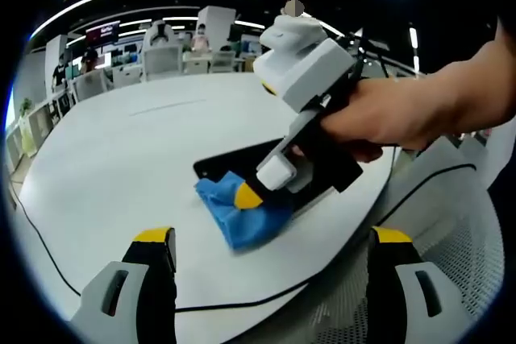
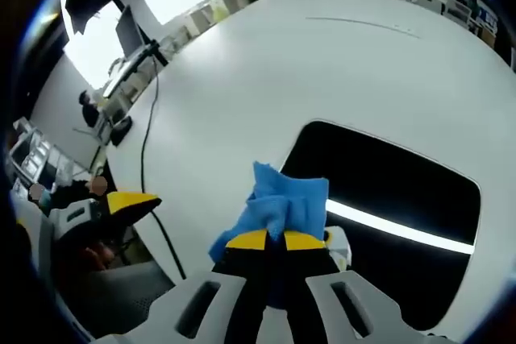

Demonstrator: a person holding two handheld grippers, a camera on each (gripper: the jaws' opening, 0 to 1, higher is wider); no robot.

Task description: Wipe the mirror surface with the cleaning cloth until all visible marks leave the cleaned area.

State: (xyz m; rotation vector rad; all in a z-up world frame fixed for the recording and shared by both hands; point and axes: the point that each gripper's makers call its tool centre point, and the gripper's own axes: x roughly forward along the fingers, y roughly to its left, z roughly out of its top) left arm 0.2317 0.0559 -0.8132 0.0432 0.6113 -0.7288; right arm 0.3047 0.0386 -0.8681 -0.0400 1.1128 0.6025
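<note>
The right tool (image 2: pixel 274 241) has its jaws clamped on the blue cleaning cloth (image 2: pixel 282 203), which is pressed onto the near-left corner of the dark mirror (image 2: pixel 387 199) lying flat on the white bench (image 2: pixel 266 70). The left tool (image 1: pixel 270 243) hovers near the bench edge, jaws wide apart and holding nothing.

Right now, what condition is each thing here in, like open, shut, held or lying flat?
Blue cloth: bunched, pinched in the right gripper, pressed at the mirror's edge.
Mirror: lying flat on the white table, dark, reflecting a ceiling light strip.
Left gripper: open, holding nothing, off the mirror.
</note>
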